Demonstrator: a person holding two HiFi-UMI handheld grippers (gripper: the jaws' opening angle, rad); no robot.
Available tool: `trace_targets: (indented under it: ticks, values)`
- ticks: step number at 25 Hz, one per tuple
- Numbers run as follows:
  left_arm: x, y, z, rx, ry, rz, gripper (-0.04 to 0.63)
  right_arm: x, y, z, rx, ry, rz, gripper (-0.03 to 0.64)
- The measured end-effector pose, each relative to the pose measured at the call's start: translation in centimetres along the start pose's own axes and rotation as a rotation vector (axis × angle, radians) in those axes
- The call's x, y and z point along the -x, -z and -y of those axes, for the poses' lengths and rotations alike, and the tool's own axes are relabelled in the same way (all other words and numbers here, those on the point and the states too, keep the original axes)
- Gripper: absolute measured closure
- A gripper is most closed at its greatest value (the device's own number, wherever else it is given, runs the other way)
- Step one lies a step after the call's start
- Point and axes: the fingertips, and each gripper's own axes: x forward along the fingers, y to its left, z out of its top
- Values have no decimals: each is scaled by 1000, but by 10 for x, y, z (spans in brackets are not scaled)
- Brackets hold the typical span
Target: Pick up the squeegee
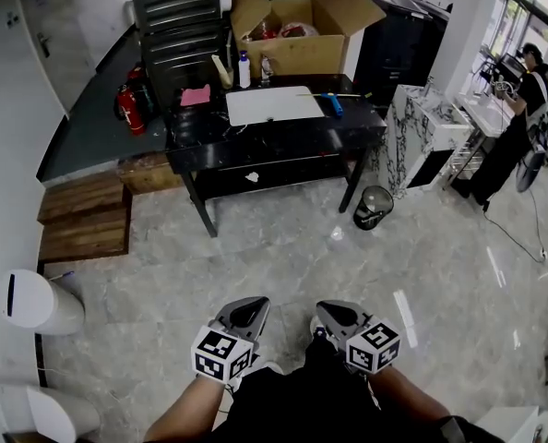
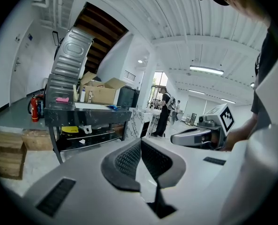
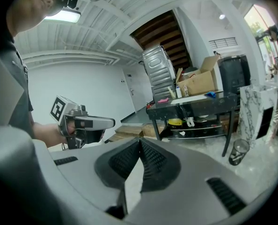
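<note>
The squeegee point(image 1: 333, 103), a blue-handled tool with a thin pale rod, lies on the right part of the black table point(image 1: 283, 137), beside a white sheet point(image 1: 272, 105). It shows as a small blue spot in the left gripper view point(image 2: 113, 107) and the right gripper view point(image 3: 210, 94). Both grippers hang low in front of the person, far from the table. My left gripper point(image 1: 255, 303) point(image 2: 140, 142) is shut with nothing between its pads. My right gripper point(image 1: 326, 308) point(image 3: 139, 142) is shut too, and empty. Each points toward the table.
A cardboard box point(image 1: 297, 30), bottles point(image 1: 244, 70) and a pink pad point(image 1: 196, 95) share the table. A red fire extinguisher point(image 1: 129, 109) and wooden steps point(image 1: 85, 215) stand left, a dark bin point(image 1: 373, 208) by the table's right leg. A person point(image 1: 523, 109) works at far right.
</note>
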Motion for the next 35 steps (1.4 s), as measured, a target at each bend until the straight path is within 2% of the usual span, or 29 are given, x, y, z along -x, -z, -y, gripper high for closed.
trace_targets:
  ticks: [6,11,23,29,35]
  values:
    - [-17,-6,-15,1,-12,1,578,-16,-11,27,-18,2,10,609]
    - [-44,-14,-41,0,-51,-18,578,-45,-31,69,-25,-22,20,609]
    - [-167,-99,-111,4,-128,3,578,-105,-126,202,-6,-76,50,608]
    - [-234,-114,-123,-5,-135,-32,578,-124,-141,273,-38,-87,43,609]
    - [-286,-127,-132,1,-151,-53,578,-137,-153,323,-63,-111,45,608]
